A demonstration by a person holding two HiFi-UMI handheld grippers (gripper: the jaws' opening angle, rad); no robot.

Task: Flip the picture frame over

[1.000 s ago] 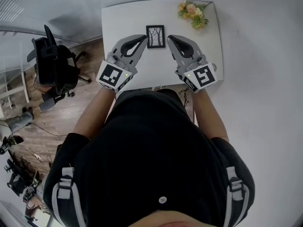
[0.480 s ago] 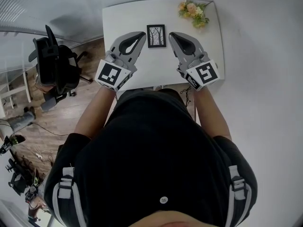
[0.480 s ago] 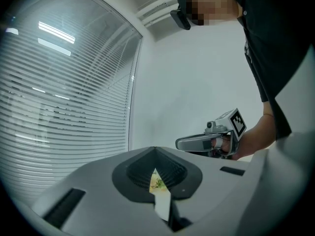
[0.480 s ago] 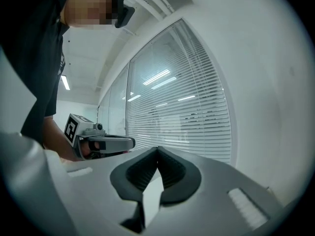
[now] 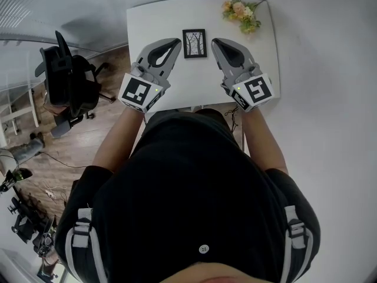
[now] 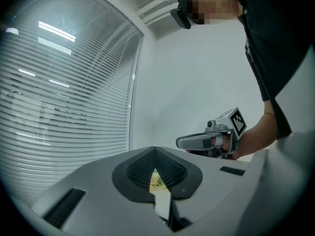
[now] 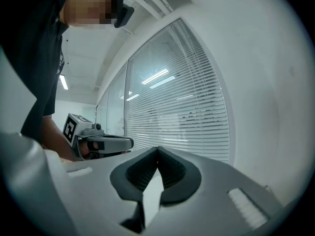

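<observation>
Checked fingers (image 6: 134,172) first: found both pairs pressed tip to tip, nothing between them in either gripper view. Logged white rectangular table (image 5: 171,16) as the biggest item, with black office chair (image 5: 68,81) off to its left on wooden floor. Placed left gripper (image 5: 175,42) and right gripper (image 5: 215,42) level over the tabletop, tips aimed away from the person, one on each side of the frame, near it but seemingly not touching, judging by the head view. Spotted small bunch of pale pink and yellow flowers (image 5: 240,13) at the far right corner, well apart from both grippers. Marked small black-edged rectangular picture frame (image 5: 194,43) lying flat mid-table between the two tips, tree print facing up. Could not settle the step: fitted either a frame waiting to be turned face down, or one already turned print-up and released. Judged opened fingers, a thin edge lifted off the flat tabletop and a steadying second tip necessary for any further flip.
</observation>
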